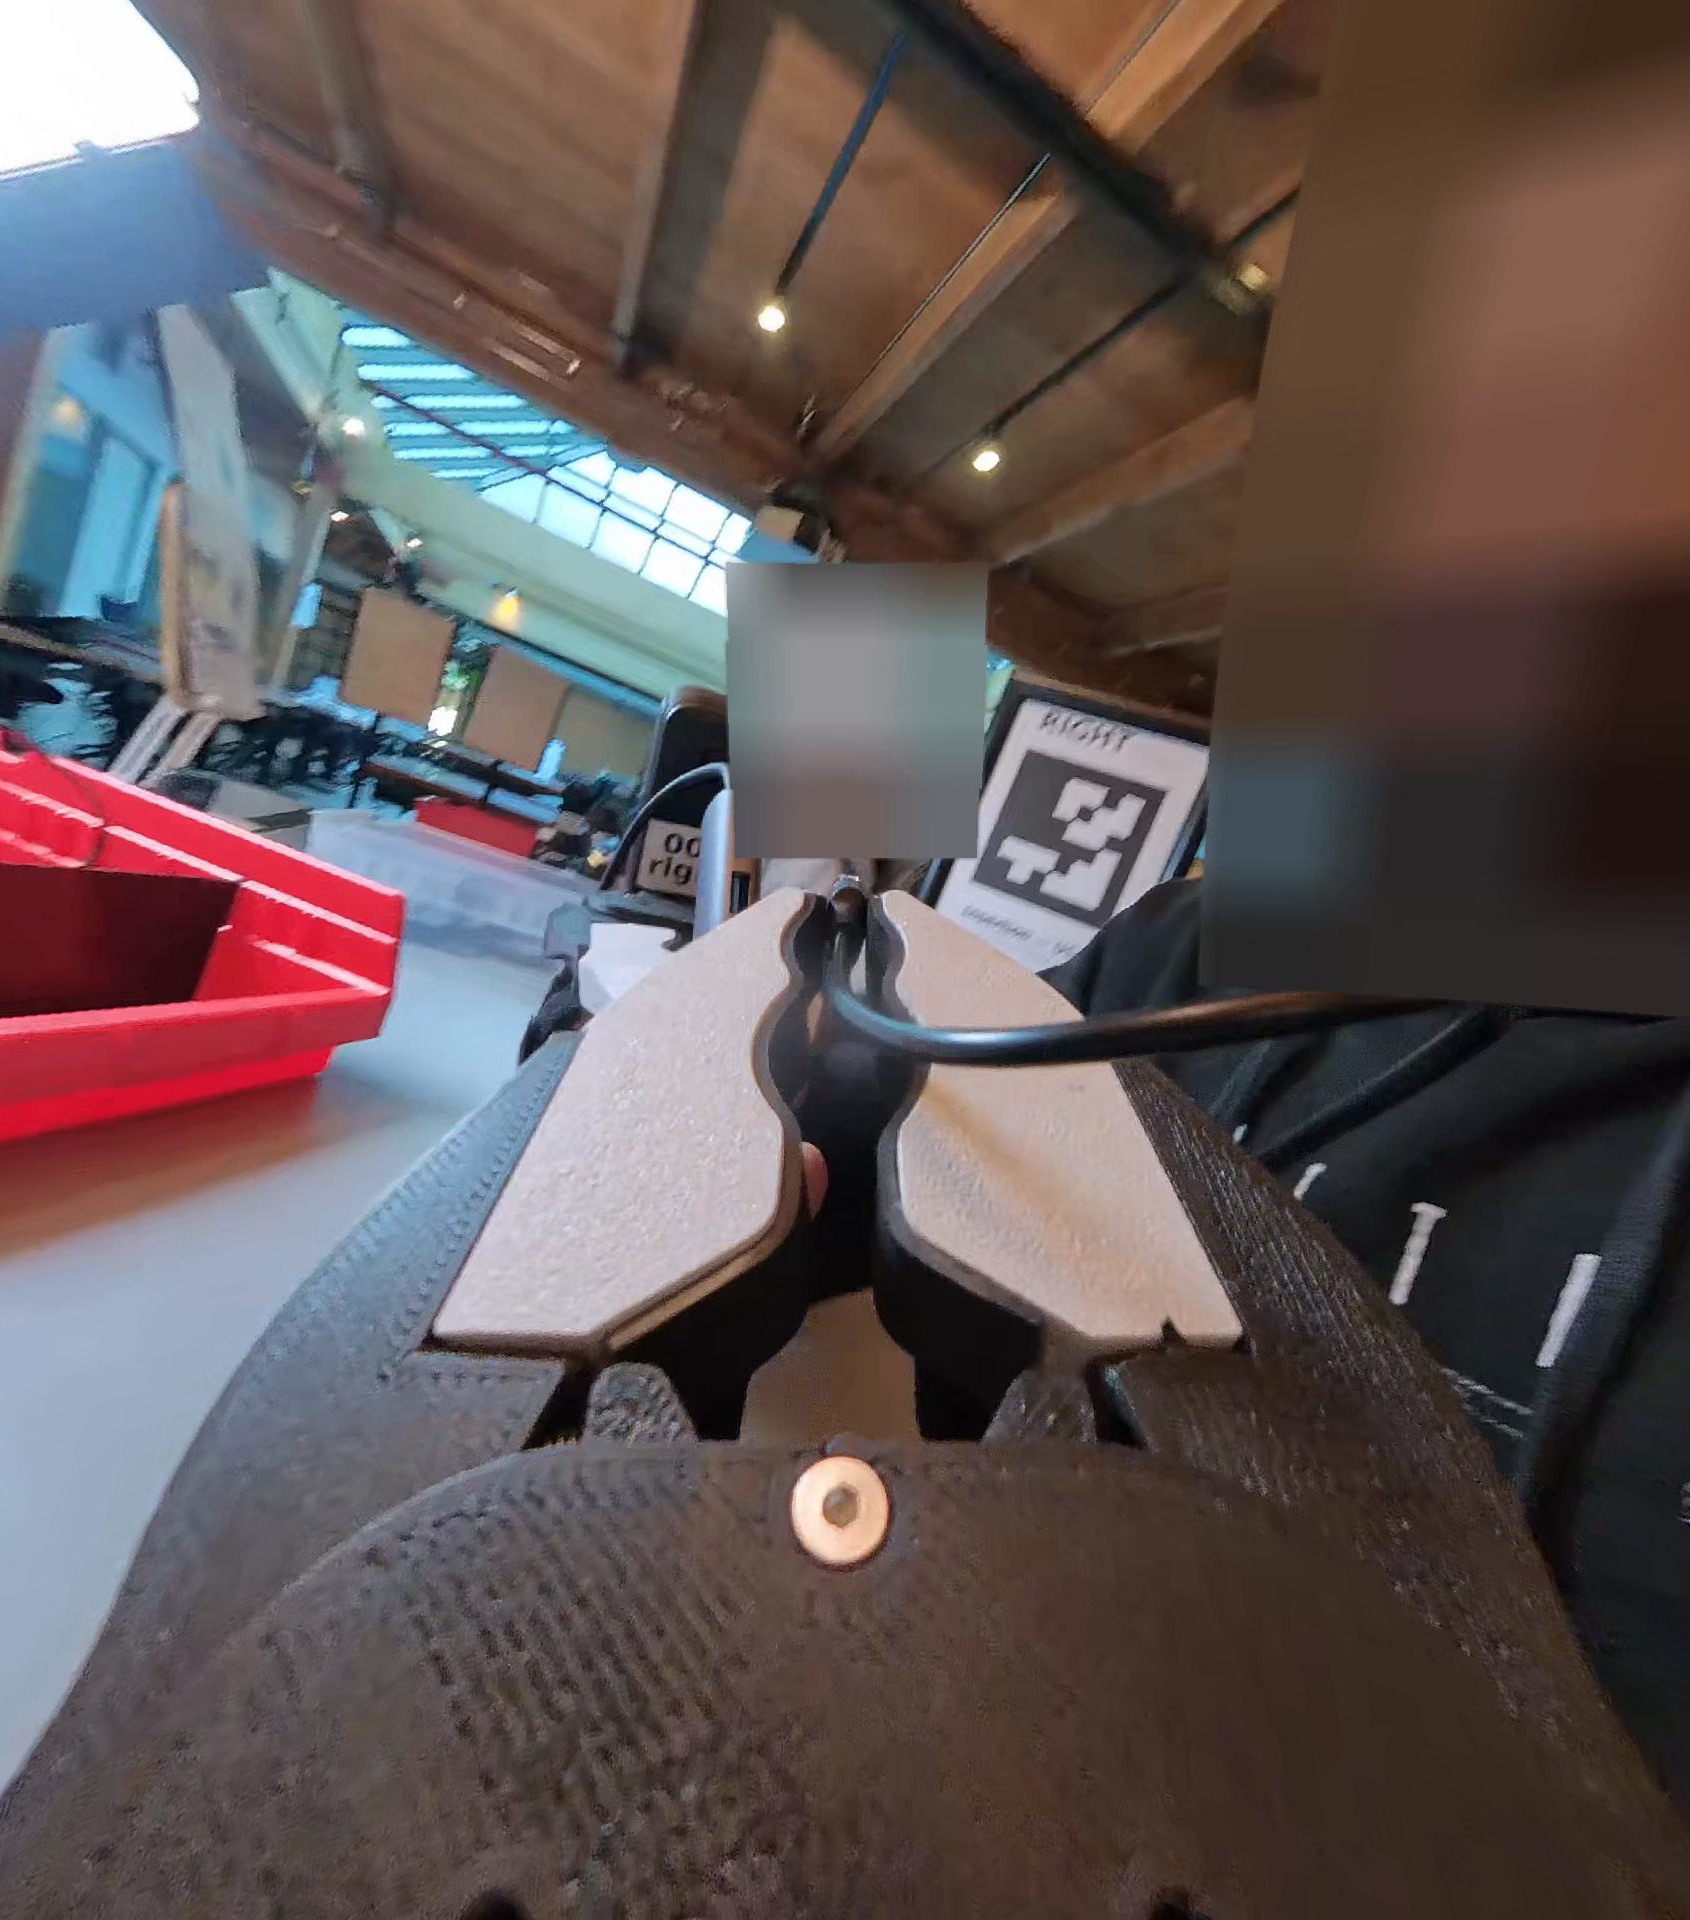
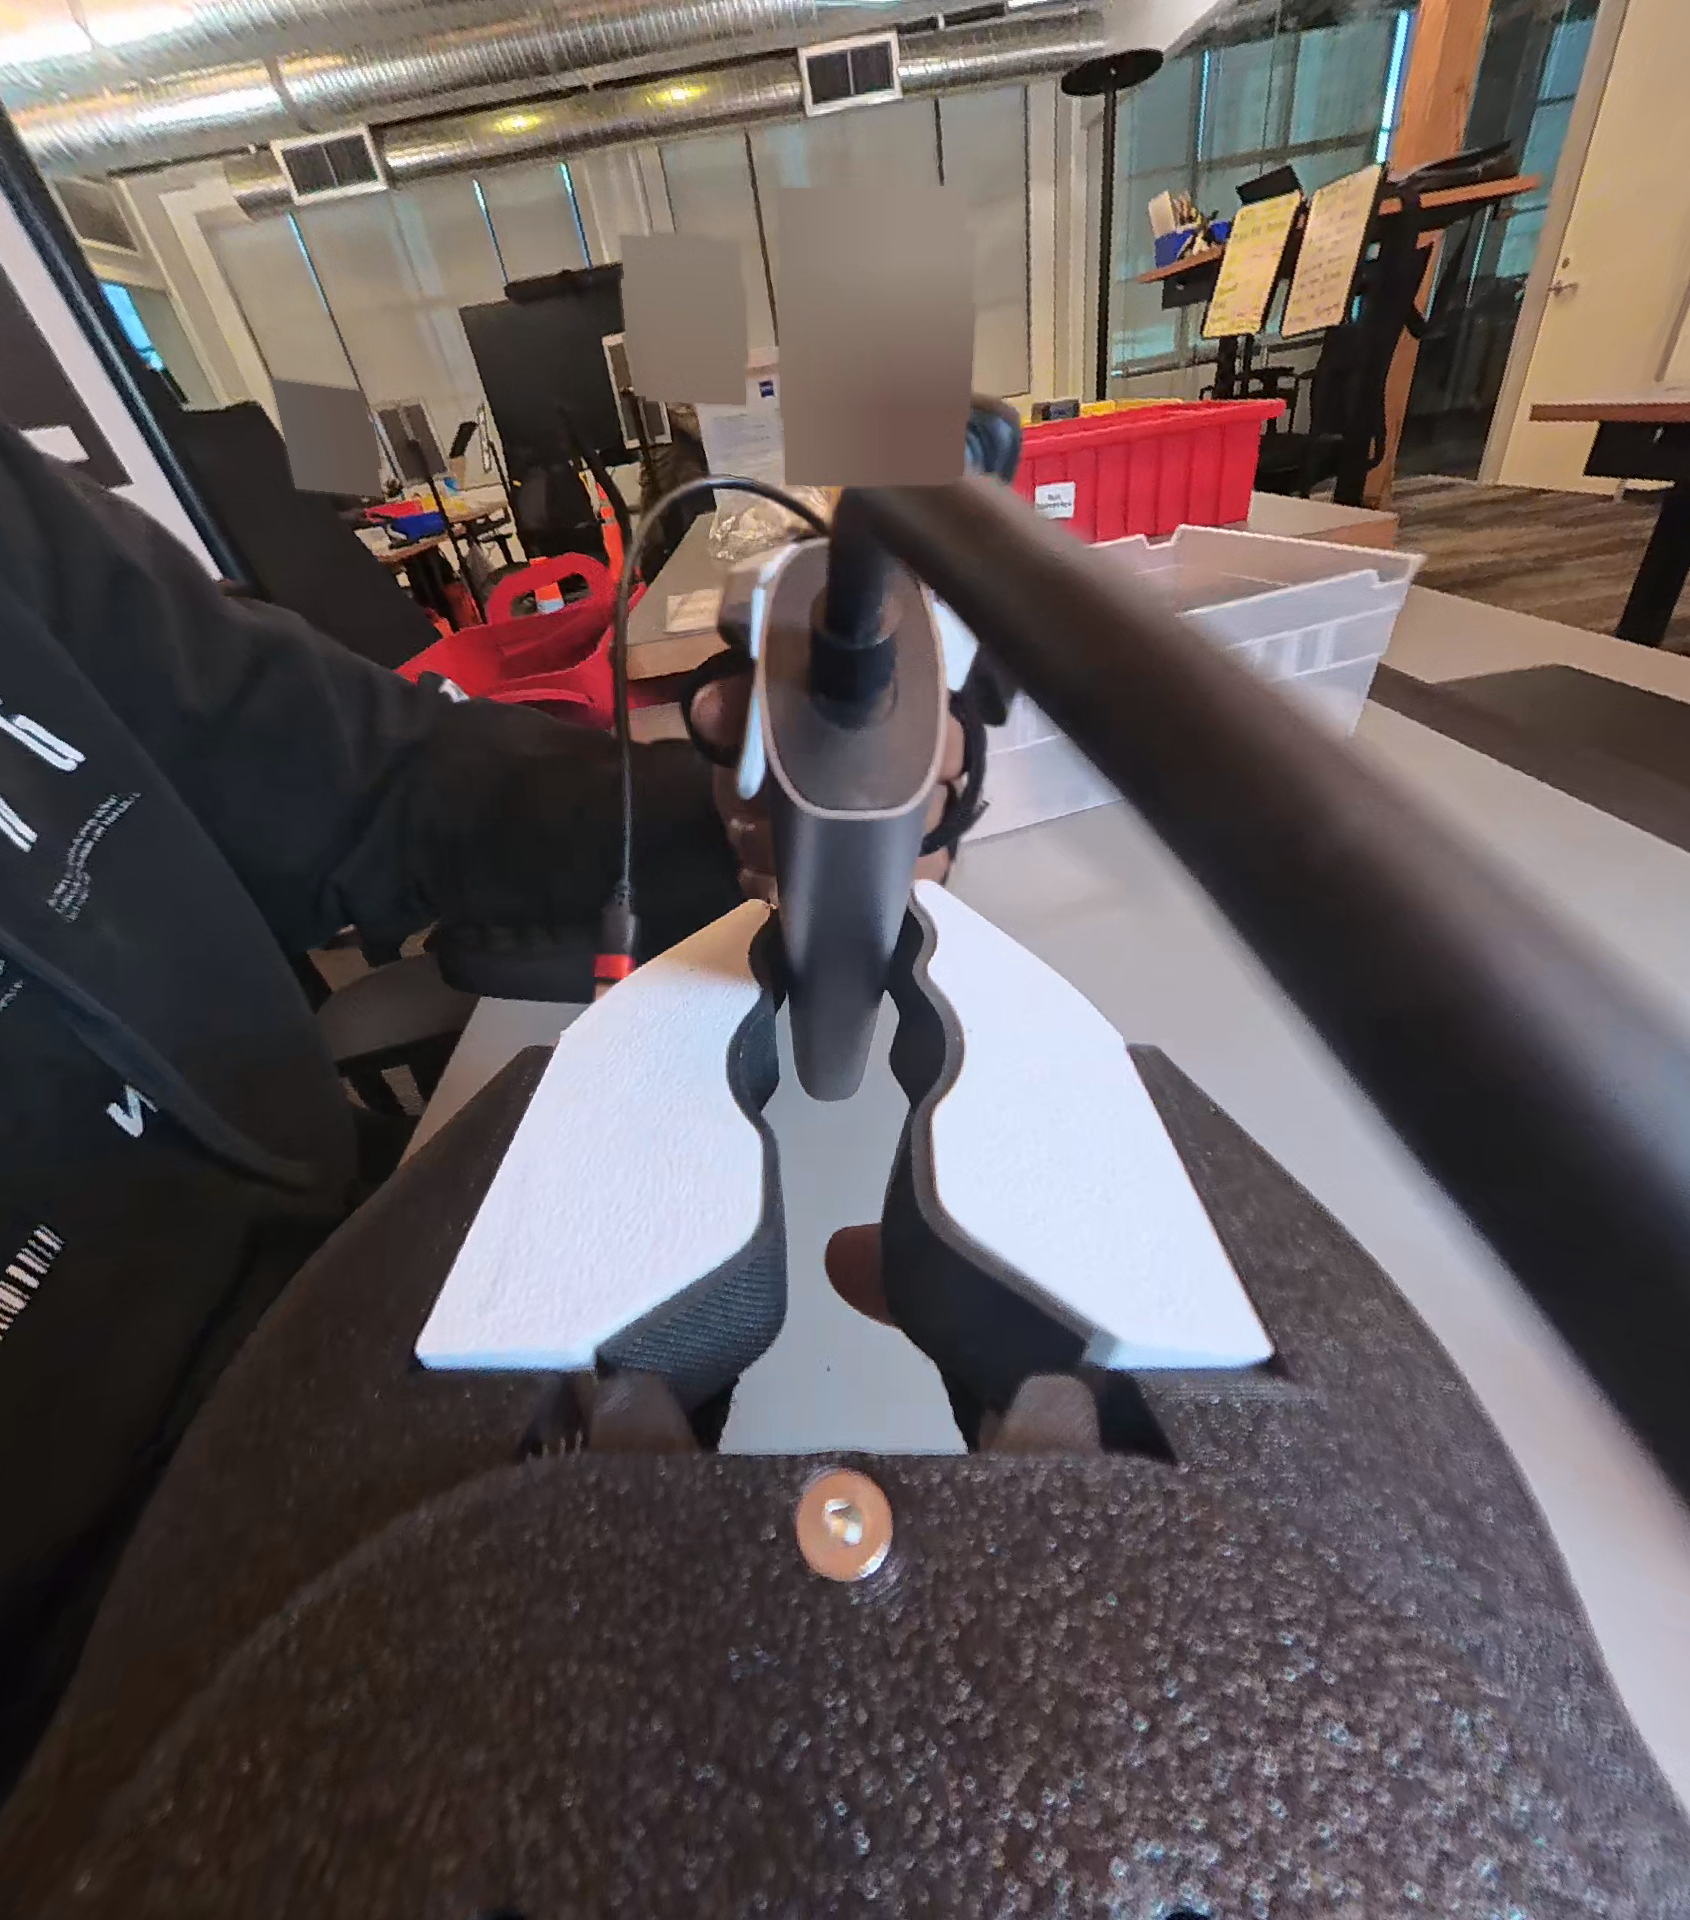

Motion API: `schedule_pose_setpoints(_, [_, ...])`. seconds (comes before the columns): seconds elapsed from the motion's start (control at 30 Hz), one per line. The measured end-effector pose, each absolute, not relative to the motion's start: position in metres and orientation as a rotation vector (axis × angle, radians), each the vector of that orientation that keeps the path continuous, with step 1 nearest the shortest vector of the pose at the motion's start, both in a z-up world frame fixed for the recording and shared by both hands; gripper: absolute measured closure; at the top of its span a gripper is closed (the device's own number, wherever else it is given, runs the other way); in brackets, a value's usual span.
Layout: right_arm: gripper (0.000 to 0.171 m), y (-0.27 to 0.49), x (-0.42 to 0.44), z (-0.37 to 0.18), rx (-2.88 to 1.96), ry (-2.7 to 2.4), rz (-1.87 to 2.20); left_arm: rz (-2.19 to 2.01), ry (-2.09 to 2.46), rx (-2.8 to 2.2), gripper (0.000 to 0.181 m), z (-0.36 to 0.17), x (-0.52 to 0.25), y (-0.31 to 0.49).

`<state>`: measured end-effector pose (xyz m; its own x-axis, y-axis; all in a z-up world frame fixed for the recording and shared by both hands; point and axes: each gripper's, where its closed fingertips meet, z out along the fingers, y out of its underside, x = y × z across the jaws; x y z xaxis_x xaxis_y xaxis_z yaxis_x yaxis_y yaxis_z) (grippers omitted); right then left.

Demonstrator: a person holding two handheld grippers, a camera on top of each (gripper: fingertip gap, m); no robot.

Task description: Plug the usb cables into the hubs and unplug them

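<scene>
Left gripper: fingers pinched nearly together at the tips on a thin black cable; the plug end sits in the narrow gap and is mostly hidden.
Cable run: leaves the tips, loops down and off to the right across a person's black sleeve.
Right gripper: fingers clamped on the lower end of a dark grey hub, which stands up and away from the tips, both held above the grey table.
Hub top: a thick black lead enters its upper end and sweeps past the camera, blurred.
Second cable: a thin one with a red plug hangs just left of the hub; whether it is seated in a port cannot be told.
Surroundings: red bin on the table, left view; clear tub behind the hub, right view.
Handling, judged: hub rigid, light, smooth-sided, likely to pivot if gripped only at its tip; hold it mid-body. Cable limp and springy; take the stiff plug shell, not the cord.
Stage, judged: plug being lined up with a hub port, or just pulled free; undetermined.
</scene>
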<state>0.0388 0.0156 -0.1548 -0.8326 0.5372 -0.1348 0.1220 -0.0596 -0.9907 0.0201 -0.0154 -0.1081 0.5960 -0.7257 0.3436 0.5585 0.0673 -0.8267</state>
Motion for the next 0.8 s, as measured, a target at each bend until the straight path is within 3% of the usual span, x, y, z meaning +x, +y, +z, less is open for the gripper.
schedule_pose_setpoints(0.4, [0.153,0.011,0.054,-0.143,-0.594,-1.889,2.103,-1.046,0.177,-1.141,0.174,-0.113,0.032,-0.009])
schedule_pose_setpoints(0.8, [0.153,0.011,0.044,-0.172,-0.560,-1.996,1.943,-0.431,0.296,-1.582,0.173,-0.137,0.053,0.017])
